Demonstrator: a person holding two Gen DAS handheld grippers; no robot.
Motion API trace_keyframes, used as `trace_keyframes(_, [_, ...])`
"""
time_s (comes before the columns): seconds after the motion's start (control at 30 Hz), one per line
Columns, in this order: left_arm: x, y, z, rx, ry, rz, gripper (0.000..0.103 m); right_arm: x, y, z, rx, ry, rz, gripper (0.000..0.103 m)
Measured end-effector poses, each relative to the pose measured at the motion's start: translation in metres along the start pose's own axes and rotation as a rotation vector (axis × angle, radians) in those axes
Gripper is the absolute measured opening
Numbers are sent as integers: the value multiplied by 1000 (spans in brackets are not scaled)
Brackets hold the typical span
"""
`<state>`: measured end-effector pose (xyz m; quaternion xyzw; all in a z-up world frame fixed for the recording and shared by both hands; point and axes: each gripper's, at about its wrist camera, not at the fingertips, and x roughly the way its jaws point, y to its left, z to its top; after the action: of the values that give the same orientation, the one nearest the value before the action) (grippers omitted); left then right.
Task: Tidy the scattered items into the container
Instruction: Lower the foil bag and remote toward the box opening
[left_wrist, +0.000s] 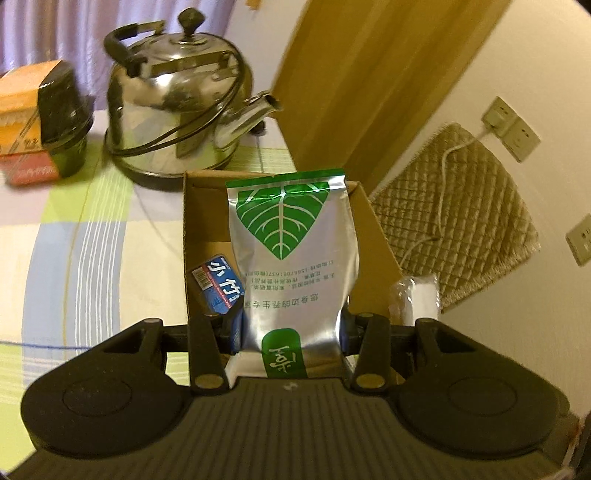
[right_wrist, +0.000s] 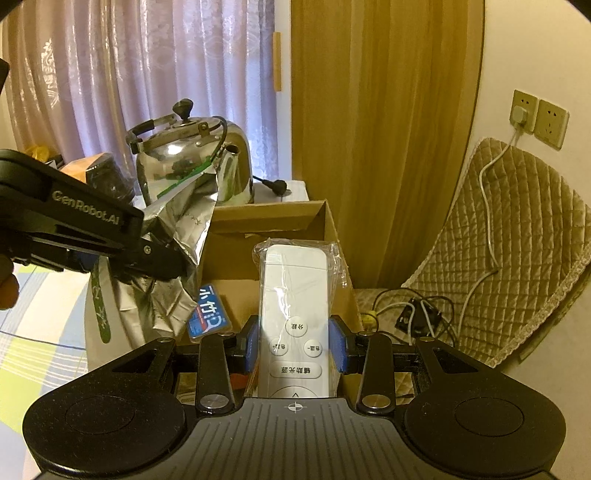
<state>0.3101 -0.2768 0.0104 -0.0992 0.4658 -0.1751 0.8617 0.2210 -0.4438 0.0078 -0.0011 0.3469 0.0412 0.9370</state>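
Note:
My left gripper (left_wrist: 291, 328) is shut on a silver foil pouch (left_wrist: 291, 251) with a green leaf print, held above the open cardboard box (left_wrist: 373, 221). A small blue card pack (left_wrist: 218, 282) lies inside the box at its left. My right gripper (right_wrist: 295, 350) is shut on a white remote control (right_wrist: 293, 295) wrapped in clear plastic, held over the same box (right_wrist: 266, 225). In the right wrist view the left gripper (right_wrist: 162, 254) comes in from the left with the crumpled silver pouch (right_wrist: 177, 229), and the blue pack (right_wrist: 208, 312) shows below it. The wrapped remote (left_wrist: 419, 293) shows at the box's right side.
A steel kettle (left_wrist: 177, 103) with a black cord stands behind the box on the checked tablecloth (left_wrist: 92, 229). An orange and black package (left_wrist: 40, 118) sits at the far left. A quilted chair (right_wrist: 517, 251), cables and wall sockets (right_wrist: 537, 118) are on the right.

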Motion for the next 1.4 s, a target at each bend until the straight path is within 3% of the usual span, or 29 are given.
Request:
trace_keyframes(0.4, [7,-10,1,-34,1,36,40,0,-2,-1,15,-5,9,41])
trace_keyframes(1.4, [9,-11,3,-15,-23,34,41,1,-2,-1,16,-9,7,41])
